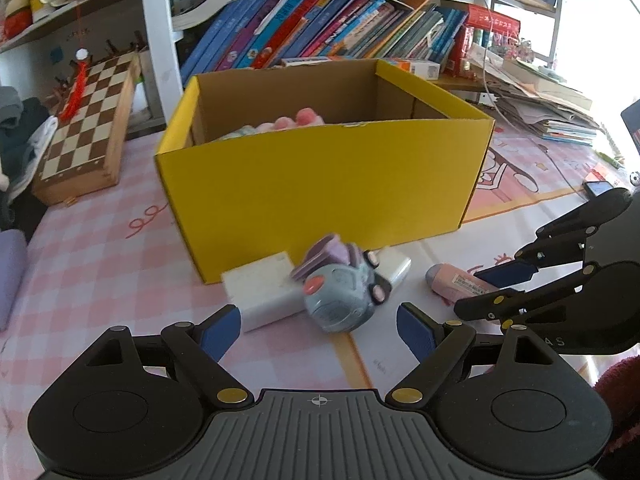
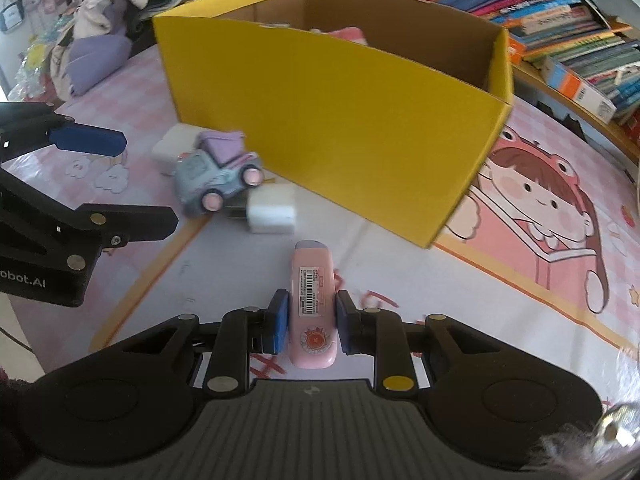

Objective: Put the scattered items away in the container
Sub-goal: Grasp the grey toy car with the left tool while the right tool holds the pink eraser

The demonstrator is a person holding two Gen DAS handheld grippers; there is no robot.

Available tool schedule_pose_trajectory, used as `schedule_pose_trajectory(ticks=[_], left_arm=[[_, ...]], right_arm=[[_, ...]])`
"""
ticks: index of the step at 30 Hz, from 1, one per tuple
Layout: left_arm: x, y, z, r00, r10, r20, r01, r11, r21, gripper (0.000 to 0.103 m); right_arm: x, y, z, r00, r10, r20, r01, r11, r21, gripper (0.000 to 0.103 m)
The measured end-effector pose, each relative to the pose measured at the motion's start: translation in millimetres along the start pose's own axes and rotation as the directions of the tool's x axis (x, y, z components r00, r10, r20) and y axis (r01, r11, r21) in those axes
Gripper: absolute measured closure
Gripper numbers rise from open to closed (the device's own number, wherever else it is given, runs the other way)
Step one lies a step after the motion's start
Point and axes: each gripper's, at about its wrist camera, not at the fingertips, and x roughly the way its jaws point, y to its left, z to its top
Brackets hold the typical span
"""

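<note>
A yellow cardboard box (image 1: 320, 184) stands on the table, with pink soft items (image 1: 298, 118) inside; it also shows in the right wrist view (image 2: 340, 120). In front of it lie a blue-grey toy car (image 1: 340, 288) (image 2: 212, 180) and two white chargers (image 1: 264, 292) (image 2: 270, 212). My left gripper (image 1: 320, 332) is open, just short of the toy car. My right gripper (image 2: 312, 322) has its pads against both sides of a pink tube-shaped case (image 2: 314, 304), which lies on the table; the case also shows in the left wrist view (image 1: 456, 282).
A chessboard box (image 1: 86, 128) leans at the left. Shelves of books (image 1: 320, 28) stand behind the box, and a paper stack (image 1: 540, 100) lies at the right. A purple cushion (image 2: 96, 60) and clothes lie at the far left. The tablecloth is pink-checked.
</note>
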Motion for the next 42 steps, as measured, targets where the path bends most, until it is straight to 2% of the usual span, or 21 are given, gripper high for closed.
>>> schedule_pose_trajectory(ticks=[2,11,15,20,22,24,25,30,42], left_arm=[[2.8,-2.9,2.3,1.000,-0.006,0.002,0.006,1.000,0.004,0.017],[12.1,-13.3,10.1,1.000,-0.010,-0.005,0.010,1.000,0.023,0.029],[17.8,-14.9,12.7,1.000,-0.012,-0.017,0.012,1.000,0.012,0.038],[27.7,-18.0,14.7,0.999,0.005,-0.040,-0.004,1.000,0.022,0.039],[29.9,-18.2,14.4,0.999,0.007,-0.044,-0.006,1.000,0.021,0.043],[30.2,-20.4,14.9,0.999,0.016,-0.033,-0.014,0.999,0.042,0.053],[30.5,-20.5,15.3,0.999,0.018,-0.030,-0.016,0.999,0.048,0.054],[30.1,-22.3,16.7,0.999,0.024,-0.022,-0.022,0.997,0.081,0.057],[8.3,-18.6,17.1,1.000,-0.021,0.011,0.021,0.998,0.067,0.057]], right_arm=[[-1.4,-5.1,-1.7,1.000,-0.006,-0.001,0.006,1.000,0.006,0.080],[-7.4,-21.2,-8.1,1.000,-0.022,0.003,0.022,0.999,0.028,0.080],[-7.8,-24.6,-10.6,1.000,-0.019,-0.001,0.019,0.999,0.029,0.080],[-9.0,-27.3,-12.2,1.000,-0.020,0.000,0.020,0.999,0.027,0.080],[-9.5,-29.4,-12.7,1.000,-0.020,0.000,0.020,0.999,0.028,0.080],[-10.0,-31.5,-13.1,1.000,-0.021,0.000,0.021,0.999,0.030,0.080],[-10.2,-32.4,-13.1,1.000,-0.021,0.000,0.021,0.999,0.030,0.080],[-10.7,-33.3,-12.0,1.000,-0.019,0.003,0.019,1.000,0.021,0.080],[-14.1,-24.9,-7.0,1.000,-0.013,0.012,0.013,1.000,0.002,0.080]])
